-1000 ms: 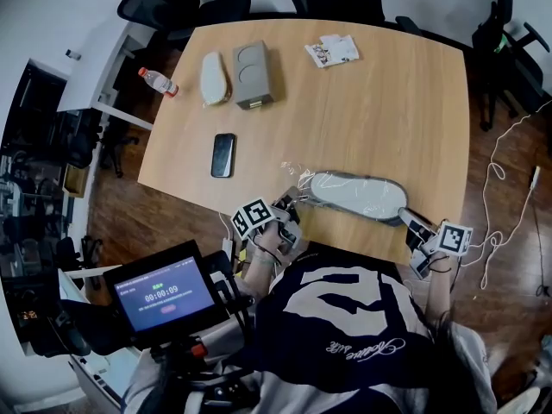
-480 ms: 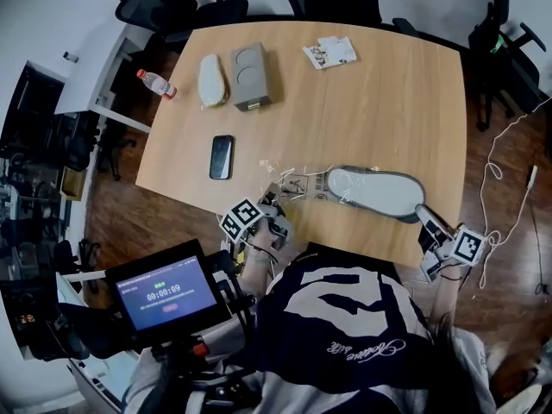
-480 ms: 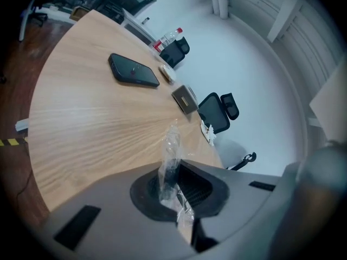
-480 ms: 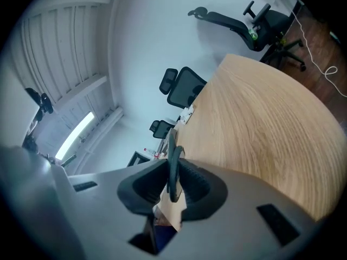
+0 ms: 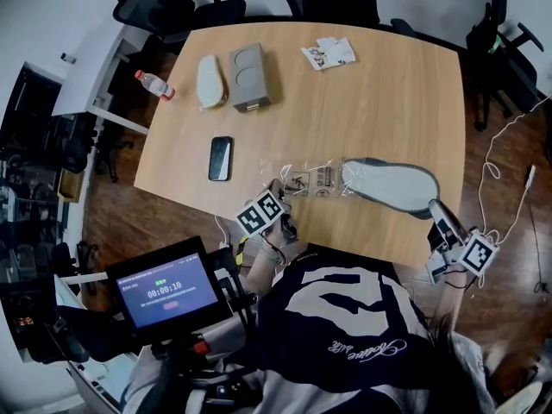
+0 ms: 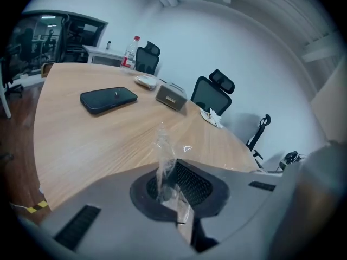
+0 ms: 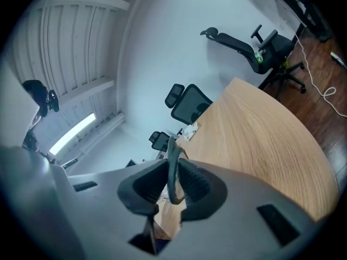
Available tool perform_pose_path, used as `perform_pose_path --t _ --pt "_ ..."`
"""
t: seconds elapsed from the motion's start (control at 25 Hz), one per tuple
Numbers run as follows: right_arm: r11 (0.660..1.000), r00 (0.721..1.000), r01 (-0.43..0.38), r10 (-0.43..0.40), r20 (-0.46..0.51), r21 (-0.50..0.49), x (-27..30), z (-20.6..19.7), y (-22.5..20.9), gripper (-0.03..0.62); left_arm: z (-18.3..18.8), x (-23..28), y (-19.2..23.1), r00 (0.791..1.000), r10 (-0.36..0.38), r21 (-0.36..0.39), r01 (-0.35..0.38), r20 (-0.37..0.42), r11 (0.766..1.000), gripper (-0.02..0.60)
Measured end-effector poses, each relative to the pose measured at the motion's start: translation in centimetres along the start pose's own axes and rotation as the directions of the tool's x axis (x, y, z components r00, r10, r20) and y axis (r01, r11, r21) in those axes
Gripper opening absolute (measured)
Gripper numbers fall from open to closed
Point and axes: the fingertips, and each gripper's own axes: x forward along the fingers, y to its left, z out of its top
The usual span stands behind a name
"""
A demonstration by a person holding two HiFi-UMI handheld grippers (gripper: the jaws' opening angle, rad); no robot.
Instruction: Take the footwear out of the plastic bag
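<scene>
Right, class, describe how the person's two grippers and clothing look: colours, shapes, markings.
Both the left gripper and the right gripper have pale grey bodies, black ribbed pads and a white cube bearing black square markers. The person wears a dark top with large white print.

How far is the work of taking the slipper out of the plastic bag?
Nearly done. The slipper lies almost wholly outside the plastic bag; only its toe meets the bag's mouth. In hand: the left gripper pinches the bag, the right gripper clamps the slipper's rim. Left: pull them apart.
</scene>
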Motion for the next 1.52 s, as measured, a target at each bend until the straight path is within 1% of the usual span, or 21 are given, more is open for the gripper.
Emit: perform_pose_path --t 0.12,0.28,0.44,0.56,0.68,0.76,0.88,1.0,1.12,1.2,1.28,1.36,1.44,1.52 --pt "0.999 0.999 0.006 -0.004 0.043 -0.04 -1.0 1.9 1.2 0.066 -0.2 0.1 0.4 1.0 0.02 -0.007 -0.02 -0.011 1.0 0.003" --pt "0.995 0.996 -0.004 0.013 0.089 -0.103 -1.7 4.2 3.4 0.066 -0.7 0.4 0.6 0.999 0.02 -0.032 -0.021 -0.027 0.999 0.004" --pt "0.99 0.989 -0.015 0.036 0.143 -0.142 -2.4 6.2 5.7 0.066 -1.1 0.6 0.8 0.998 0.038 -0.023 -0.039 -0.041 0.999 0.003" --pt "0.985 0.983 -0.047 0.075 0.167 -0.165 -2.6 7.1 7.6 0.066 -1.2 0.7 1.0 0.998 0.039 -0.032 -0.04 -0.047 0.999 0.003" --pt "0.978 0.98 -0.102 0.13 0.149 -0.179 -1.6 7.0 9.3 0.066 -1.7 0.9 0.5 0.998 0.011 -0.052 -0.014 -0.056 0.999 0.003" --pt "0.976 0.98 -0.134 0.157 0.125 -0.173 -0.2 6.3 9.9 0.066 -2.3 1.2 -0.3 0.998 -0.01 -0.058 0.007 -0.067 0.998 0.003" --pt "0.977 0.98 -0.165 0.178 0.086 -0.134 2.3 4.6 9.9 0.066 -3.1 1.7 -1.7 0.996 -0.043 -0.073 0.037 -0.079 0.997 0.003" --pt "0.977 0.979 -0.196 0.199 0.038 -0.082 5.0 2.2 9.5 0.066 -3.9 2.1 -3.1 0.992 -0.09 -0.142 0.077 -0.088 0.987 0.003" --pt "0.976 0.976 -0.218 0.218 -0.002 -0.012 7.4 -0.2 9.0 0.066 -4.9 2.3 -4.0 0.986 -0.132 -0.223 0.107 -0.099 0.969 0.003" --pt "0.975 0.975 -0.22 0.221 -0.023 0.041 8.4 -1.7 8.0 0.066 -5.4 2.3 -4.6 0.983 -0.153 -0.243 0.123 -0.106 0.962 0.003" --pt "0.975 0.978 -0.201 0.206 -0.046 0.092 9.0 -3.2 6.3 0.066 -5.9 2.3 -5.1 0.979 -0.166 -0.233 0.135 -0.116 0.963 0.003" --pt "0.98 0.985 -0.151 0.161 -0.066 0.129 9.1 -4.6 4.0 0.066 -6.1 2.3 -5.3 0.978 -0.171 -0.227 0.14 -0.122 0.964 0.003" --pt "0.986 0.992 -0.093 0.104 -0.077 0.138 9.3 -5.5 1.9 0.066 -6.1 2.4 -5.1 0.976 -0.174 -0.226 0.142 -0.13 0.964 0.003" --pt "0.99 0.993 -0.053 0.066 -0.095 0.127 9.6 -6.4 0.4 0.066 -5.8 2.5 -4.9 0.975 -0.171 -0.214 0.139 -0.142 0.967 0.003"
